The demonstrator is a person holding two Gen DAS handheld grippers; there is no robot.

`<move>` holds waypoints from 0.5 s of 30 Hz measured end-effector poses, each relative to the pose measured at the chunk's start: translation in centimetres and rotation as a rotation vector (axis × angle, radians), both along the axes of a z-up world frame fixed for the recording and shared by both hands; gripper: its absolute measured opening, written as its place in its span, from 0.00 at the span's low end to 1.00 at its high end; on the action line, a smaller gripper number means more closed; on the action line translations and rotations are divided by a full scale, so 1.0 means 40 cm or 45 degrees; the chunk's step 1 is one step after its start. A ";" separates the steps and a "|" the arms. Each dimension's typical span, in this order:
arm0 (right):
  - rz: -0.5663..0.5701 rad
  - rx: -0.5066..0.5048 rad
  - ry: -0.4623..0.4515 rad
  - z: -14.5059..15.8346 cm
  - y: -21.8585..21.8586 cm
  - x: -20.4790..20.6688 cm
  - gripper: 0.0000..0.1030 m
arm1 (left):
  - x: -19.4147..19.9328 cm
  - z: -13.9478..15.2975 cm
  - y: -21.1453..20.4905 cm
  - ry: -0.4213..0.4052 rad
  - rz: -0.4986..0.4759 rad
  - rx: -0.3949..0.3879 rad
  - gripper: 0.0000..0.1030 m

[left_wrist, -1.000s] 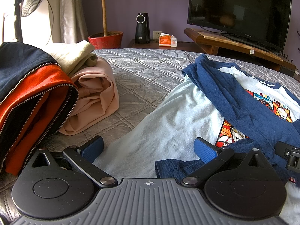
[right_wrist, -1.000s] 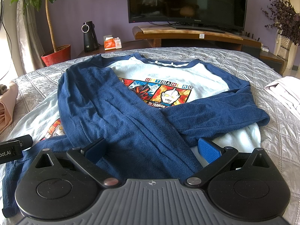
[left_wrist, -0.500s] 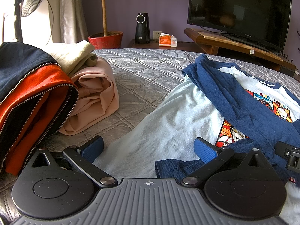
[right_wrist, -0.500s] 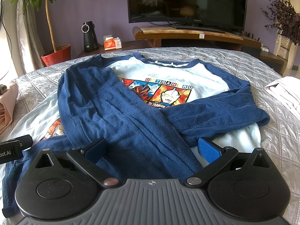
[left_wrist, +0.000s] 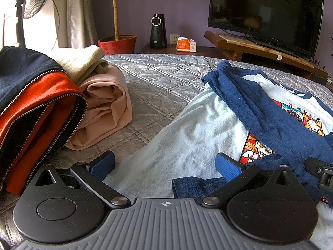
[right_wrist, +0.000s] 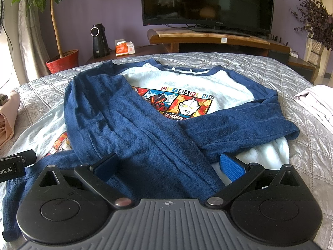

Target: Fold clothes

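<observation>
on the quilted bed (right_wrist: 260,66), a sleeves-crossed shirt (right_wrist: 124,114) between open tools.

home bedroom | grey quilted bedspread (right_wrist: 270,70) under gripper | black flat-screen television (right_wrist: 208,2) ahead | red-potted houseplant (right_wrist: 62,61) far left

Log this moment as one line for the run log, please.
step: fold shirt | sleeves: crossed over chest | left gripper: open, low over hem | right gripper: open, low over sleeves | folded pile: left
</observation>
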State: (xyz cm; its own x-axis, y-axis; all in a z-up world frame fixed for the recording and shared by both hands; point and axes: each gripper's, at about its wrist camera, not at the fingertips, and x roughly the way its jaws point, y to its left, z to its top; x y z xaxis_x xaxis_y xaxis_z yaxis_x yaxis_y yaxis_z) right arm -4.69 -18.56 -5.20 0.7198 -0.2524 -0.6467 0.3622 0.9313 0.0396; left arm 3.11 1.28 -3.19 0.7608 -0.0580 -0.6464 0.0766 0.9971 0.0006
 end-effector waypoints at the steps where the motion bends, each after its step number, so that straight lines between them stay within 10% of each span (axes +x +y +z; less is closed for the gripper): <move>1: 0.000 0.000 0.000 0.000 0.000 0.000 1.00 | 0.000 0.000 -0.001 0.000 0.000 0.000 1.00; 15: 0.000 0.000 0.000 0.000 0.000 0.000 1.00 | 0.000 0.000 -0.002 0.000 0.000 0.000 1.00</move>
State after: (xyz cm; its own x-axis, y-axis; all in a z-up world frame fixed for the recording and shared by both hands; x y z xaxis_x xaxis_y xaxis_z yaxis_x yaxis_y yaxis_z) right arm -4.69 -18.56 -5.20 0.7197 -0.2523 -0.6468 0.3621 0.9313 0.0396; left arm 3.11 1.21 -3.19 0.7608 -0.0581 -0.6464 0.0767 0.9971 0.0006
